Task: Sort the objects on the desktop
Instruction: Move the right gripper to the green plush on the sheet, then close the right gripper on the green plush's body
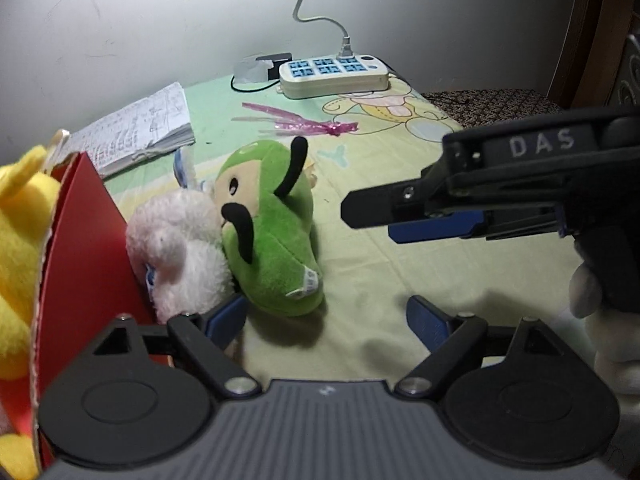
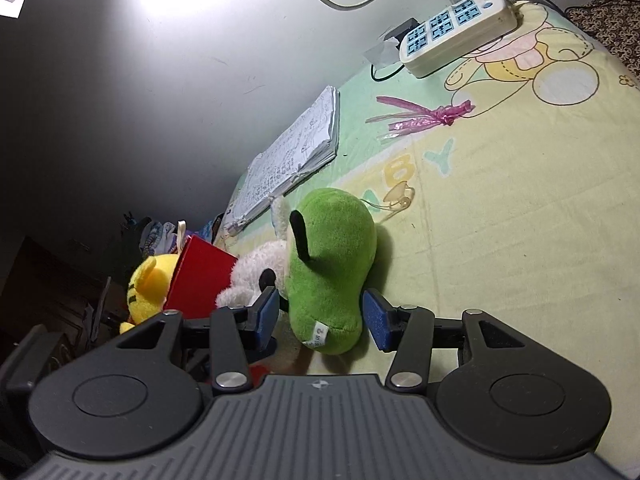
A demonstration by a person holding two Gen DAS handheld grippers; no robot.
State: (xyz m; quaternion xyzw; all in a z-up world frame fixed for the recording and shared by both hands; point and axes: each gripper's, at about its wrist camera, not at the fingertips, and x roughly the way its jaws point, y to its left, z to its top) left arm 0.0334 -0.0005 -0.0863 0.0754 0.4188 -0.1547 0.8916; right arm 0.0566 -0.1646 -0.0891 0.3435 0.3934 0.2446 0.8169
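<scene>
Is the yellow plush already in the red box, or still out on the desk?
In. The yellow plush sits behind the red box wall, its ear poking above the rim in the right wrist view; the box interior is hidden.

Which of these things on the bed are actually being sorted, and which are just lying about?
Part of the job:
- green plush toy with black antennae, between the right gripper fingers
- fluffy white plush toy
- yellow plush toy
- red cardboard box

Lying about:
- white power strip with blue sockets
- scribbled paper notepad
- pink plastic ribbon
</scene>
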